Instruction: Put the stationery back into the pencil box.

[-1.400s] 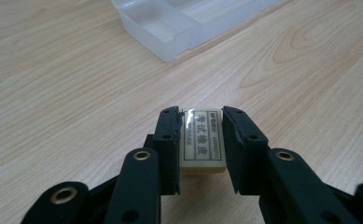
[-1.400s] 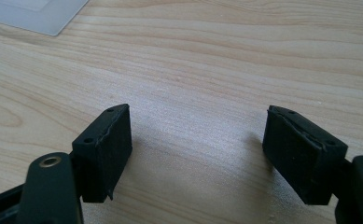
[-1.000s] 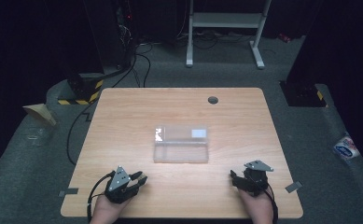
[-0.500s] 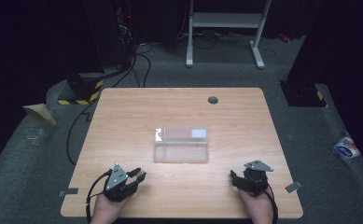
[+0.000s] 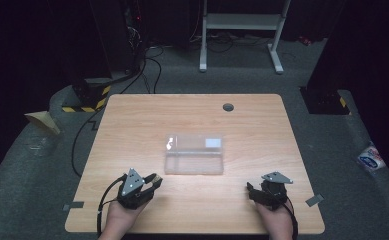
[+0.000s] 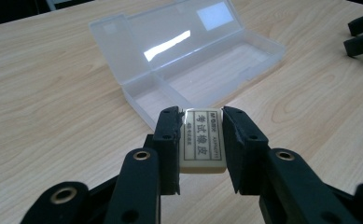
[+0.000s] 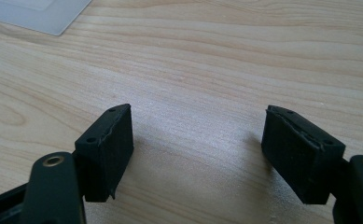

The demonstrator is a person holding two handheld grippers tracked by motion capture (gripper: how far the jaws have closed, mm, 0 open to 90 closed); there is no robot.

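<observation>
Left gripper, high view: left gripper [image 5: 152, 181] sat near the table's [image 5: 132, 115] front edge, on the person's left, pointing up and to the right at the clear box [image 5: 194, 155].
Box, high view: it lay open in the middle of the table, long side running left to right, well apart from both grippers.
Right gripper, high view: right gripper [image 5: 252, 192] rested on the table at the person's right, about as far from the box.
Left gripper view: its jaws were pinched tight on a small white eraser [image 6: 202, 140]; the open box [image 6: 188, 56] lay just ahead, long side slanting away to the right.
Right gripper view: its jaws [image 7: 198, 140] stood apart with nothing between them, bare wood below, a box corner [image 7: 39, 14] far off at top left.
Nearer hand: the left one, I think, since it had the eraser.
</observation>
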